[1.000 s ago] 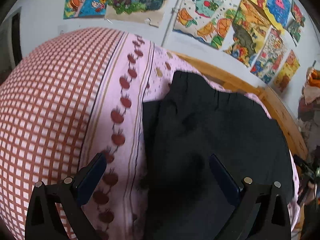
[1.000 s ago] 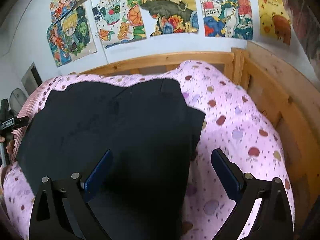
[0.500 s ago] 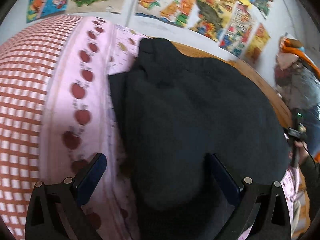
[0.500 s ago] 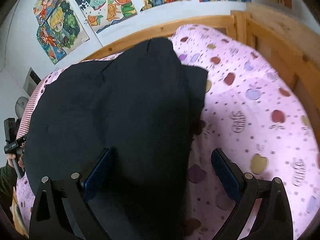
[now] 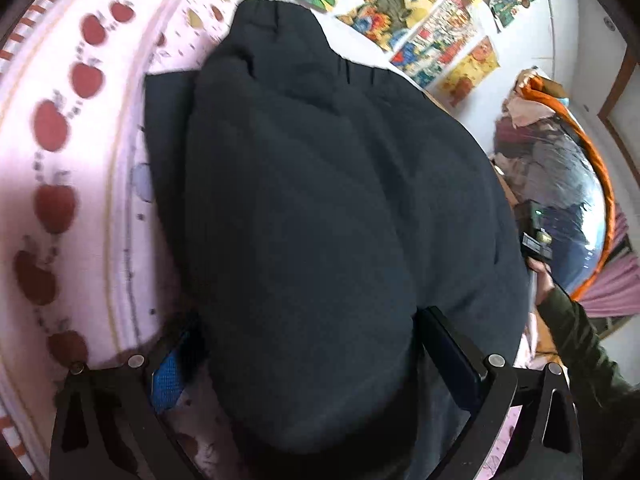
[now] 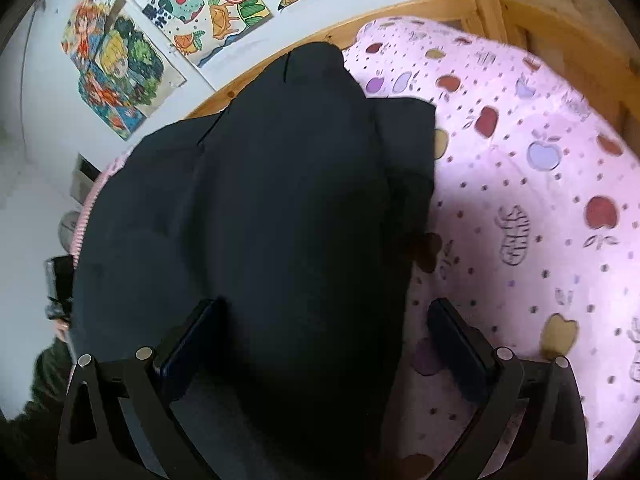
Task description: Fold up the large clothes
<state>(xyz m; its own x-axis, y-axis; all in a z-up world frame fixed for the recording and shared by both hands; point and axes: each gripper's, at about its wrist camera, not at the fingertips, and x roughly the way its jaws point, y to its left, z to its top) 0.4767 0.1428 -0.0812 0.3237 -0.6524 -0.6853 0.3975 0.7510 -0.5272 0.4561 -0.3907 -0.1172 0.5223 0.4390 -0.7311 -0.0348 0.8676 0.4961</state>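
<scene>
The left gripper (image 5: 308,344) stood with its jaws wide apart, a rounded fold of the large dark navy garment (image 5: 320,200) lying between them but not pinched; its blue-padded left finger (image 5: 168,376) rested near the cloth's left edge, just over the sheet; the right gripper (image 6: 324,340) had just been opening and stood at its widest, the garment's near right edge between its jaws, neither pad pressing on it as far as the view showed; both grippers pointed steeply down at the cloth.

Outward from them, the garment lay spread on the pink apple-printed bed sheet (image 6: 520,200), its body doubled over itself with a lower layer showing as a flat corner at the far right (image 6: 412,120) and again along the left side in the left wrist view; the red-and-white checked cover (image 5: 24,28) lay further left; the wooden bed frame (image 6: 520,12) ran along the far side, with colourful drawings (image 6: 120,68) on the wall above; a person's dark green sleeve (image 5: 580,332) reached in at the right.

By my reading, at least one fold was done and just released; the bundle looked bulky and rounded, so further folding and flattening probably remained.
</scene>
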